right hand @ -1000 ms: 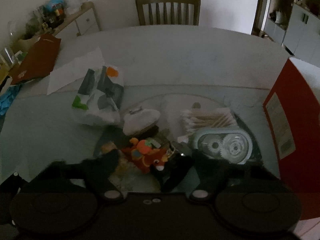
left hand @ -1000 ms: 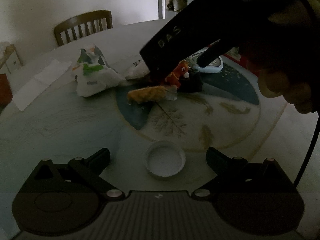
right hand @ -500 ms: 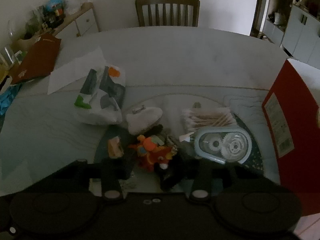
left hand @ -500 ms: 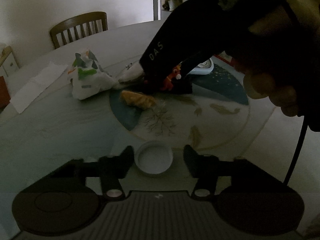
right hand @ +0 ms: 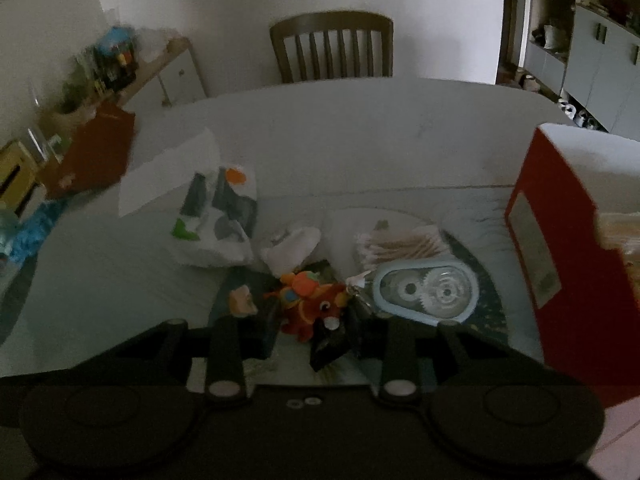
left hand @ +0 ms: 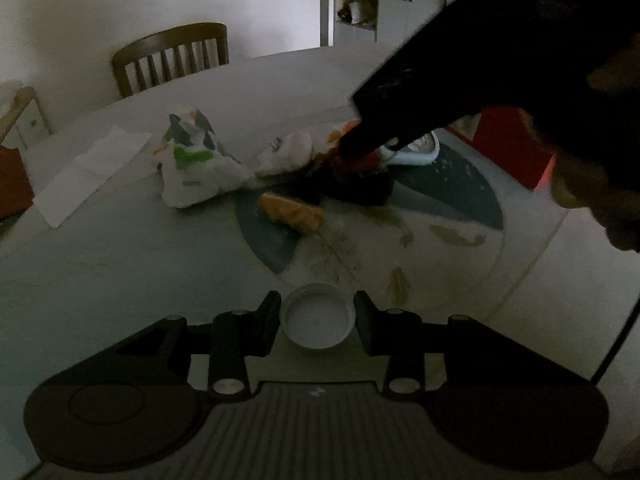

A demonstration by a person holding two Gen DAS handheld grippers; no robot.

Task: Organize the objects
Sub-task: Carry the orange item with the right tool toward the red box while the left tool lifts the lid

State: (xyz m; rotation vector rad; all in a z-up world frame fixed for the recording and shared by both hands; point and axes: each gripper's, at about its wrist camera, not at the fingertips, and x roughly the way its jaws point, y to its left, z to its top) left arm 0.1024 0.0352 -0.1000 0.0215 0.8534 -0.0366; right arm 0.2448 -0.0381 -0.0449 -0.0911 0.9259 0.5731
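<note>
My left gripper [left hand: 316, 314] is shut on a round white lid [left hand: 317, 316] that lies on the table near the front edge. My right gripper [right hand: 314, 326] is closed around an orange and red plush toy [right hand: 310, 306] and a black item [right hand: 330, 344] under it, on the round patterned mat [left hand: 460, 196]. In the left wrist view the right gripper [left hand: 440, 96] reaches down onto the toy [left hand: 352, 158]. A wrapped yellow snack [left hand: 290, 212] lies just left of it.
A patterned plastic bag [right hand: 214, 220], a white pouch [right hand: 292, 244], cotton swabs [right hand: 404, 244] and a blue correction-tape case [right hand: 426, 290] crowd the mat. A red box [right hand: 560, 264] stands on the right. A paper sheet [left hand: 88, 170] lies left. A wooden chair [right hand: 332, 46] stands behind.
Both grippers have closed: the left onto the white lid, the right onto the plush toy. The left view has drawn closer to the lid.
</note>
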